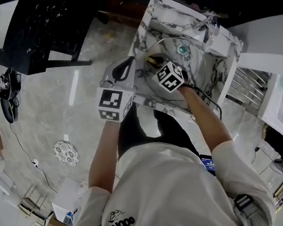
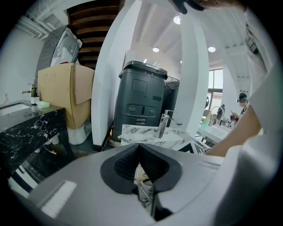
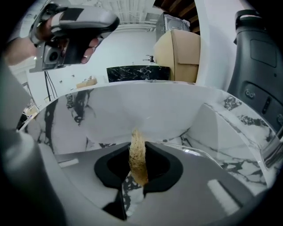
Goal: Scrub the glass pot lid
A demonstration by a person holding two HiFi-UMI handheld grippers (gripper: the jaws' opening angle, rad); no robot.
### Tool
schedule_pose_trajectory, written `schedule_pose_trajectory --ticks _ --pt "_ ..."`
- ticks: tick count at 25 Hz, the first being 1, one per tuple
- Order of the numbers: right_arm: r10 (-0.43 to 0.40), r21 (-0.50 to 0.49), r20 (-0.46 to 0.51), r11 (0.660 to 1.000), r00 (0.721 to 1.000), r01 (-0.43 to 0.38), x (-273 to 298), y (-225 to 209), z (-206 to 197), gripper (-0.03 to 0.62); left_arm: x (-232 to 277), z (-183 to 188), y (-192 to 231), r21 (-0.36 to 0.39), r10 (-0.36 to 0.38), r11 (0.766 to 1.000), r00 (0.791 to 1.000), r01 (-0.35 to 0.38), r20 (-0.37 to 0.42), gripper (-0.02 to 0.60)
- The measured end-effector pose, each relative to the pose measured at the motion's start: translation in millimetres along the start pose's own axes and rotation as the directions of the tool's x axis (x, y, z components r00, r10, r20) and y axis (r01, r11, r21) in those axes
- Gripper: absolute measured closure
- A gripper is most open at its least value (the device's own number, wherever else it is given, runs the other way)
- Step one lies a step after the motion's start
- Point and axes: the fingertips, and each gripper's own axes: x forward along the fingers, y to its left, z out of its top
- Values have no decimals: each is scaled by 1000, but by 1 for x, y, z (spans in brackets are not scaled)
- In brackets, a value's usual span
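The marble sink (image 1: 140, 35) stood in front of the person, and the glass pot lid (image 1: 170, 46) was over its basin, its edge reaching toward the sink's near-left rim. The left gripper (image 2: 139, 154), at that same rim, had its jaws pressed together on what looked like the lid's thin metal-banded edge. The right gripper (image 3: 138, 150), over the basin, was clamped on a beige fibrous scrub pad (image 3: 136, 137) that stuck out past its jaw tips.
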Motion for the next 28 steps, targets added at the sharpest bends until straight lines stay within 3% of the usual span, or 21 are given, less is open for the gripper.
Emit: schedule_pose_trajectory --ticks 11,20,28 --pt "173 -64 -31 983 984 -175 -8 41 -11 534 -12 -11 -11 -19 27 999 1000 -27 13 572" --pt "327 -67 -63 941 943 -331 -25 80 -29 534 -22 -18 -26 -25 37 999 999 -37 22 571" --pt "408 -62 -78 909 910 -412 -38 95 -49 534 -28 -15 -36 -23 41 999 998 -40 42 572"
